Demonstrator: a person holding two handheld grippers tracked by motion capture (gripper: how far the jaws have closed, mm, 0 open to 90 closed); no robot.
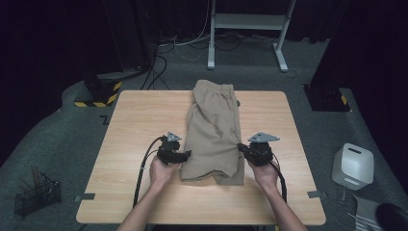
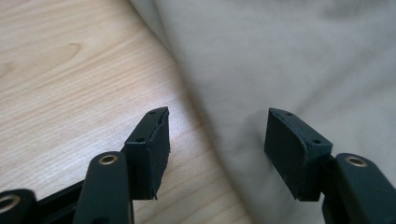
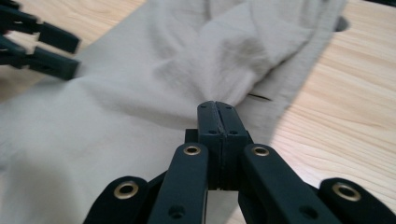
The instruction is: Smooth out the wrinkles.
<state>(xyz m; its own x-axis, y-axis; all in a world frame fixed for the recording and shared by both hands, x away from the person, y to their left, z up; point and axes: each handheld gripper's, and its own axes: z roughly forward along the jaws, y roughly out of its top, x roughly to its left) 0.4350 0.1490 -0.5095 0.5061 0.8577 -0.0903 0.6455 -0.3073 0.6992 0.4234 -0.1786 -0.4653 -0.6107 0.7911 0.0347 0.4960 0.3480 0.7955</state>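
We see the wooden table (image 1: pixel 134 125) as the largest item, set on a grey carpeted floor (image 1: pixel 72 120) in a dark room, with a white metal stand (image 1: pixel 250 21) beyond its far edge. The beige shorts (image 1: pixel 214 130) lie flat along the middle of the table, waistband at the far edge and leg hems toward the person, the fabric wrinkled across the upper half. To the right of the table, on the floor, stands a white box-shaped device (image 1: pixel 352 166); to the left sits a black wire basket (image 1: pixel 36 195). At the near left edge of the shorts we find the left gripper (image 2: pixel 217 149), held low over the table with its jaws released and standing apart, one over bare wood and the other over the cloth, with the edge of the fabric between them but not pressed. At the near right edge we find the right gripper (image 3: pixel 218 116), its jaws clenched together on the side edge of the shorts, where the cloth gathers into folds running toward the pinch
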